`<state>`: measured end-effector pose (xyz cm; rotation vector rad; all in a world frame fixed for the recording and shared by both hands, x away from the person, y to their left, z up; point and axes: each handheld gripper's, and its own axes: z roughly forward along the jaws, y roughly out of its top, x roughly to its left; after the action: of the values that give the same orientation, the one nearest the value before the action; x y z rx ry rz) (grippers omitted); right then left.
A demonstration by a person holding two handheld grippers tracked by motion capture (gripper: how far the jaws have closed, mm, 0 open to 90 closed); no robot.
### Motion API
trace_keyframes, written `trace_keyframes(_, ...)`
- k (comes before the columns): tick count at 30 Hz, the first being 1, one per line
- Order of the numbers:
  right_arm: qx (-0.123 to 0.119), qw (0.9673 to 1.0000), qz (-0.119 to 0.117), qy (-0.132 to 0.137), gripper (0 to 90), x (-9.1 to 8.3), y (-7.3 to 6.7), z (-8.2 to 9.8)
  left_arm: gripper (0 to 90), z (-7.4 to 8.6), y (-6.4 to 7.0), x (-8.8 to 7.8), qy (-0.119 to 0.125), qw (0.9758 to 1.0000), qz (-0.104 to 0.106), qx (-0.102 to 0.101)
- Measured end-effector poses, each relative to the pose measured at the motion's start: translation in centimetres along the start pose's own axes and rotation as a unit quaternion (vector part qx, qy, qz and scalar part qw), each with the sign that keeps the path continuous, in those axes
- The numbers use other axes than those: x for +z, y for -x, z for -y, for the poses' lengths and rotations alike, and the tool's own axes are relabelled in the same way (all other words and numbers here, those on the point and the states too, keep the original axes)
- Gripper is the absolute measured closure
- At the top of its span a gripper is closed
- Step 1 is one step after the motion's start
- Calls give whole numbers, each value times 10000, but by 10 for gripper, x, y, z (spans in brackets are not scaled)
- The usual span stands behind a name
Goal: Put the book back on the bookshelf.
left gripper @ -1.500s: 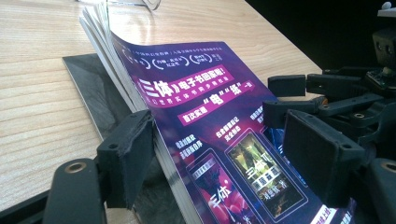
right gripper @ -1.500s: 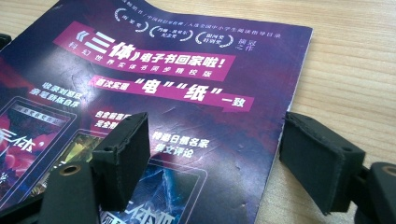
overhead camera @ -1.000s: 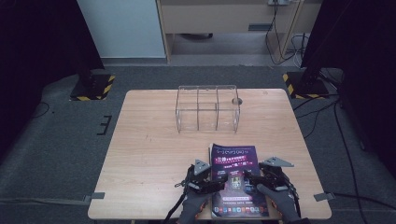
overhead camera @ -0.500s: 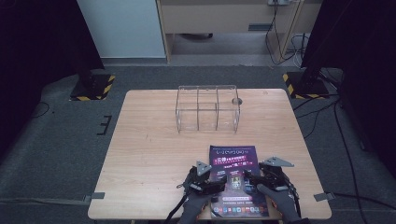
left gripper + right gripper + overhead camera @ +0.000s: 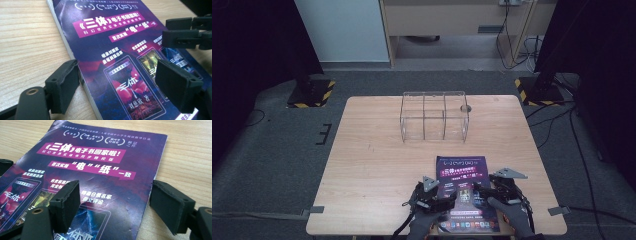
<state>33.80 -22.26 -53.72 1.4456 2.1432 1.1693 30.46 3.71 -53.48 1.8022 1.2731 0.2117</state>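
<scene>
A purple magazine point(image 5: 462, 167) with white and pink print lies flat near the table's front edge. My left gripper point(image 5: 447, 194) reaches in from its left side. In the left gripper view the left gripper point(image 5: 120, 85) is open: one pad sits against the magazine point(image 5: 112, 50) at its spine edge, the other hovers over the cover. These jaws have just opened a little wider. My right gripper point(image 5: 483, 190) comes in from the right. In the right gripper view the right gripper point(image 5: 118, 203) straddles the right edge of the magazine point(image 5: 100, 165), open, one pad over the cover and one over bare wood.
A clear plastic box point(image 5: 434, 117) with several compartments stands at the back middle of the wooden table point(image 5: 372, 160), and a small round hole point(image 5: 465, 108) lies beside it. The person's gloved hands come in over the front edge. Dark floor and cables surround the table.
</scene>
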Motion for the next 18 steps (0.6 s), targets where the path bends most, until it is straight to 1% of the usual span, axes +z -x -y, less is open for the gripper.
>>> trace_keyframes(1,-5,10000,0,2,242,0,0,0,185,0,0,0,27,10000,35,-26)
trace_keyframes(3,5,10000,-7,5,241,0,0,0,182,0,0,-2,58,10000,65,19)
trace_keyframes(4,25,10000,-9,9,241,0,1,0,182,0,0,-3,64,9999,141,-10)
trace_keyframes(6,89,10000,-21,24,241,0,1,0,182,0,0,-4,99,9998,167,10)
trace_keyframes(7,82,10000,-39,23,241,0,2,0,182,-1,1,-6,177,9996,237,-16)
trace_keyframes(8,82,10000,-44,28,241,0,2,0,182,-1,1,-6,177,9996,237,-16)
trace_keyframes(10,82,10000,-41,25,241,0,2,0,182,-3,3,-8,279,9990,355,-31)
trace_keyframes(12,78,10000,-38,24,241,0,2,0,185,-6,6,-11,392,9983,436,45)
trace_keyframes(15,85,10000,-44,24,241,0,2,0,186,-11,12,-12,485,9972,556,148)
trace_keyframes(16,95,9999,-49,23,242,-1,2,0,185,-13,13,-11,505,9971,535,217)
trace_keyframes(18,99,9999,-53,23,242,-1,2,0,185,-14,14,-11,507,9970,536,217)
